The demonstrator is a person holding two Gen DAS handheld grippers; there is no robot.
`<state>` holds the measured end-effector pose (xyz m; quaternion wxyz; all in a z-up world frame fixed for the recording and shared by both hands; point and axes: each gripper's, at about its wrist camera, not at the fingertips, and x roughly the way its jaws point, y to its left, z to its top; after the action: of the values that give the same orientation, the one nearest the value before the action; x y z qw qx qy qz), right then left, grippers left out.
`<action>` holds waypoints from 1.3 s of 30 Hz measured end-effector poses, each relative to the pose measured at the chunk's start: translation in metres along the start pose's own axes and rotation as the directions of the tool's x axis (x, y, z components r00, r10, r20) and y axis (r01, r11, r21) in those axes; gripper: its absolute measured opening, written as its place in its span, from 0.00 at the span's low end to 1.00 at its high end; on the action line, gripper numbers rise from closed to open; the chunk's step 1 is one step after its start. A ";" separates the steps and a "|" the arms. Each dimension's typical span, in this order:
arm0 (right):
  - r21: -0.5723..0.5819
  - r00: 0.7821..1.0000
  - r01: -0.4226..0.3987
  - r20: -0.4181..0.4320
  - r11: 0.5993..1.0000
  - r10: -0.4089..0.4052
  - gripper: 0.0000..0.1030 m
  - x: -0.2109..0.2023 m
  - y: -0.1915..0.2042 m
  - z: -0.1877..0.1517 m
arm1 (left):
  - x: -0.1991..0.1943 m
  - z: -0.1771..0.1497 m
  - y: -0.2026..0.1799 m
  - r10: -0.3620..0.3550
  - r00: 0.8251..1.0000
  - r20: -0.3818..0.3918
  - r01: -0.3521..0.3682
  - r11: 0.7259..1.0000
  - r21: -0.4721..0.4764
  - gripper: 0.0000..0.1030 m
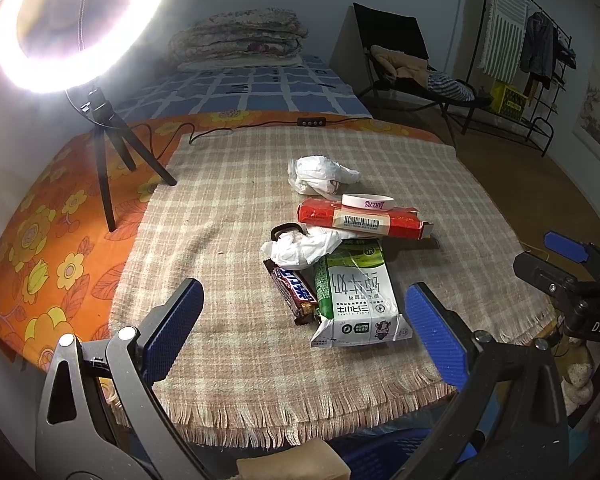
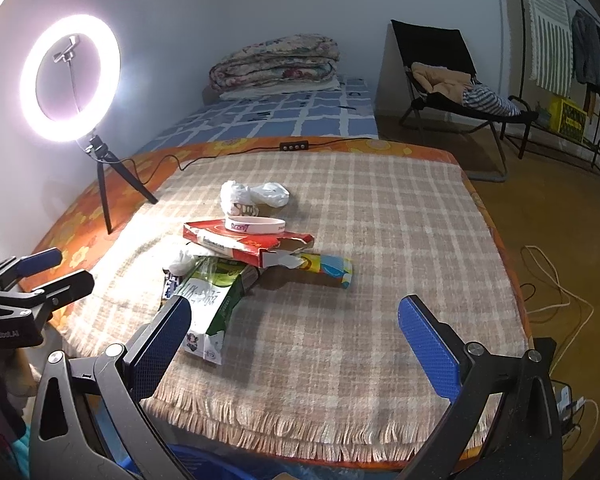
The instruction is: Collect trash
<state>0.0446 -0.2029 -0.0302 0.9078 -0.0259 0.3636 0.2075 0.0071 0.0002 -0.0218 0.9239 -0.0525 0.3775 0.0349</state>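
Two grippers: both hang over the near, fringed edge of the plaid cloth (image 1: 236,208), apart from the trash.
Left gripper (image 1: 304,328): fingers spread wide, nothing between them; the milk carton and candy bar lie just ahead in the gap.
Right gripper (image 2: 296,340): fingers spread wide, holding nothing; bare cloth lies between them, and its left finger overlaps the carton's corner in view.
Trash pile: heaped near the middle of the cloth.
Milk carton (image 1: 356,300): flattened, green and white, nearest the grippers.
Candy bar (image 1: 294,288): brown wrapper, just beside the carton on its left.
Crumpled tissue (image 1: 304,246): resting on the carton's far end.
Red box (image 1: 360,218): lying flat behind the tissue, torn open at its right end.
White wristband (image 1: 368,202): sitting on top of the red box.
Colourful wrapper (image 2: 328,270): sticking out from under the box, seen by the right wrist camera.
White plastic bag (image 1: 320,176): bunched up, just beyond the box.
Ring light (image 2: 70,78): lit, on a small tripod at the far left.
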 end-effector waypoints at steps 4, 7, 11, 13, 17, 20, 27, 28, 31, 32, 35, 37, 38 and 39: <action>0.004 1.000 0.006 -0.001 1.000 -0.006 0.99 0.000 -0.002 -0.001 | 0.000 0.000 0.001 0.001 1.000 0.000 -0.001 1.000 0.000 1.00; 0.006 1.000 0.008 -0.003 1.000 -0.008 1.00 0.000 -0.003 -0.002 | 0.000 0.000 0.000 0.000 1.000 -0.001 0.000 1.000 -0.002 1.00; 0.009 1.000 0.015 -0.005 1.000 -0.015 0.99 0.001 -0.005 -0.002 | 0.001 0.000 0.000 0.000 1.000 -0.001 0.000 1.000 0.000 1.00; 0.009 1.000 0.015 -0.005 1.000 -0.015 1.00 0.001 -0.005 -0.002 | 0.001 0.000 0.000 0.001 1.000 -0.001 -0.001 1.000 0.000 1.00; 0.008 1.000 0.016 -0.004 1.000 -0.016 1.00 0.001 -0.005 -0.002 | 0.003 -0.003 0.000 -0.001 1.000 -0.003 0.001 1.000 0.000 1.00; 0.008 1.000 0.017 -0.004 1.000 -0.017 0.99 0.001 -0.006 -0.002 | 0.004 -0.004 0.001 -0.001 1.000 -0.003 0.001 1.000 0.000 1.00; 0.008 1.000 0.020 -0.007 1.000 -0.019 0.99 0.001 -0.006 -0.003 | 0.004 -0.004 0.001 -0.001 1.000 -0.005 0.001 1.000 -0.001 1.00; 0.008 1.000 0.020 -0.008 1.000 -0.020 0.99 0.001 -0.007 -0.003 | 0.004 -0.004 0.001 -0.002 1.000 -0.005 0.002 1.000 -0.002 1.00; 0.009 1.000 0.021 -0.007 1.000 -0.021 0.99 0.001 -0.006 -0.003 | 0.005 -0.004 0.001 -0.002 1.000 -0.006 0.002 1.000 -0.003 1.00; 0.010 1.000 0.020 -0.008 1.000 -0.020 0.99 0.001 -0.007 -0.003 | 0.005 -0.005 0.001 -0.002 1.000 -0.005 0.002 1.000 -0.004 1.00; 0.009 1.000 0.021 -0.008 1.000 -0.021 0.99 0.001 -0.006 -0.003 | 0.004 -0.003 0.000 -0.002 1.000 -0.007 0.002 1.000 -0.002 1.00; 0.007 1.000 0.021 -0.008 1.000 -0.021 0.99 0.001 -0.006 -0.003 | 0.006 -0.005 0.001 -0.004 1.000 -0.010 0.004 1.000 -0.002 1.00; 0.007 1.000 0.022 -0.008 1.000 -0.022 1.00 0.001 -0.007 -0.003 | 0.004 -0.003 0.000 -0.003 1.000 -0.009 0.003 1.000 -0.002 1.00; 0.007 1.000 0.022 -0.008 1.000 -0.022 1.00 0.001 -0.007 -0.003 | 0.004 -0.003 0.000 -0.003 1.000 -0.008 0.003 1.000 -0.002 1.00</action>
<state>0.0463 -0.2092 -0.0340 0.9086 -0.0273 0.3676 0.1963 0.0080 0.0002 -0.0271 0.9224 -0.0542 0.3810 0.0337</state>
